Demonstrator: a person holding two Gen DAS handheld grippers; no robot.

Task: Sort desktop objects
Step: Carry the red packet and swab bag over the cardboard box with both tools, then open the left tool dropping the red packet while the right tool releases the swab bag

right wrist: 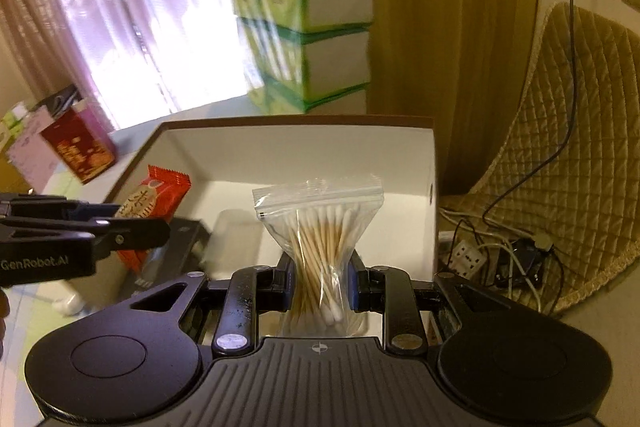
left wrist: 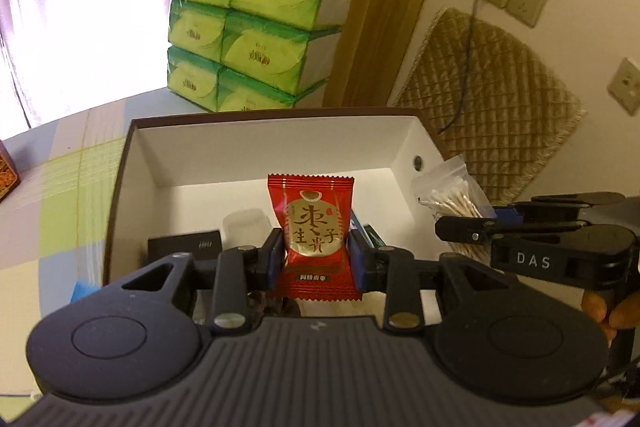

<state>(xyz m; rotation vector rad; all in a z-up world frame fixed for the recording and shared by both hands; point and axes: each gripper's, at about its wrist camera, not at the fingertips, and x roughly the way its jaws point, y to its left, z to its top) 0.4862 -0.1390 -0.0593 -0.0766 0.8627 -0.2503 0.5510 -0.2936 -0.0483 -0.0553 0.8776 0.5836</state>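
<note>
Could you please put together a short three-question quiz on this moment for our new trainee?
1. True or false: both grippers are closed on an item.
2. What does the right gripper hold? A) bag of cotton swabs B) tissue pack C) charger
3. Over which container is the red snack packet held?

Key
1. True: the left gripper clamps the packet as well.
2. A
3. The open white box, which already holds a black box.

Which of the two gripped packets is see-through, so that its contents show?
The bag of cotton swabs, held by the right gripper. The red snack packet in the left gripper is opaque.
</note>
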